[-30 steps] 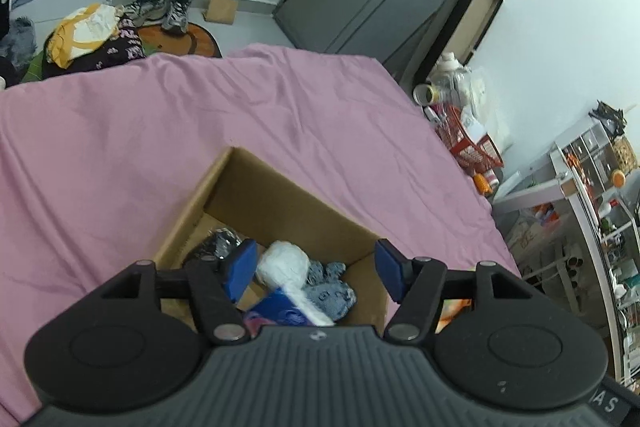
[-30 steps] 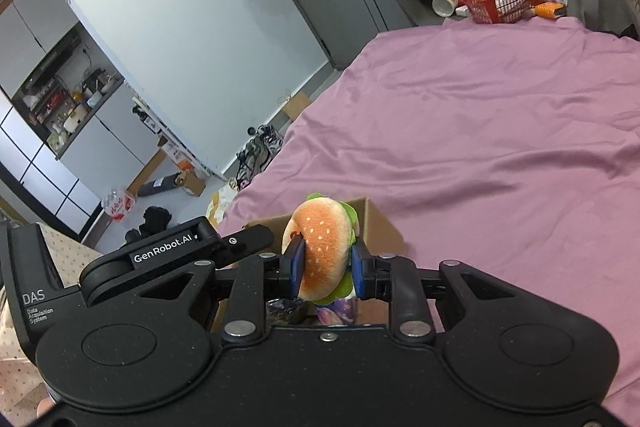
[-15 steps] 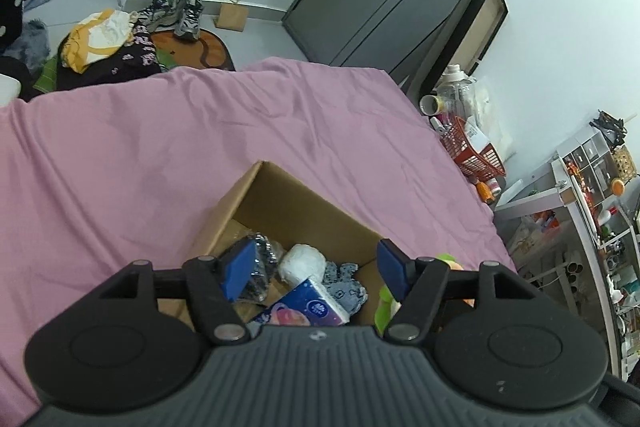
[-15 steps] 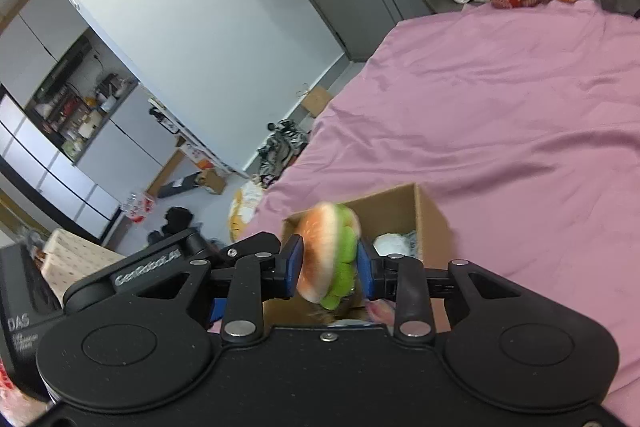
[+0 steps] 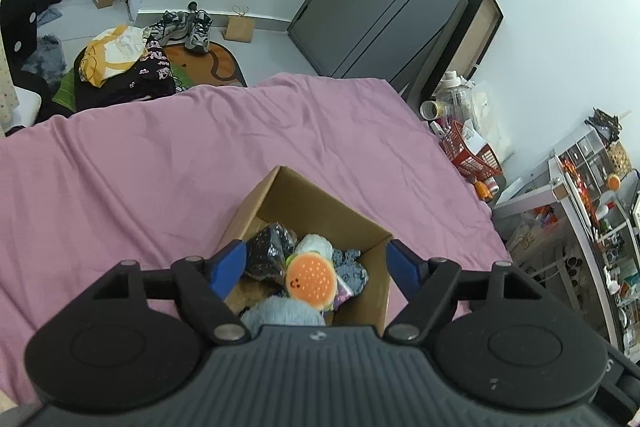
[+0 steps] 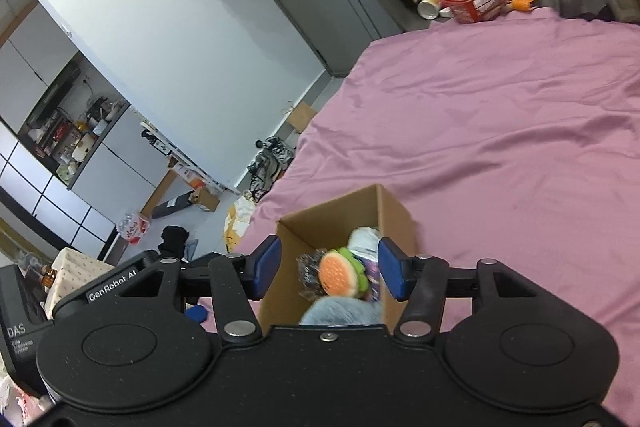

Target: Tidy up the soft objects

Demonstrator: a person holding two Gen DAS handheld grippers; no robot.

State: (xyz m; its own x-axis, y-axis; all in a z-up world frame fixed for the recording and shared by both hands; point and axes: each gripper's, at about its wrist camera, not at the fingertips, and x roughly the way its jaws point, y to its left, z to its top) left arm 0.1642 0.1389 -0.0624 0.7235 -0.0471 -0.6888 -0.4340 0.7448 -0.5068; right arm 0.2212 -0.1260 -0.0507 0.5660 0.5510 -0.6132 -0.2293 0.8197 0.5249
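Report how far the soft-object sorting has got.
Done: the burger plush lies in the cardboard box on top of a dark bundle, a white roll and a blue knit item. In hand: nothing; the left gripper and right gripper are both open above the box. Left: no loose soft items show on the pink sheet.

The cardboard box [image 5: 320,205] stands open-topped on the bed [image 5: 140,167], and its mouth is crowded by the burger plush [image 5: 311,281], a dark bundle [image 5: 269,251] and a pale blue plush [image 5: 280,311], leaving bare cardboard floor only near 8 o'clock. Around the box, from 9 through 12 to 3 o'clock, the pink sheet lies bare. A red basket [image 5: 472,151] and bottles stand off the bed at 2 o'clock.
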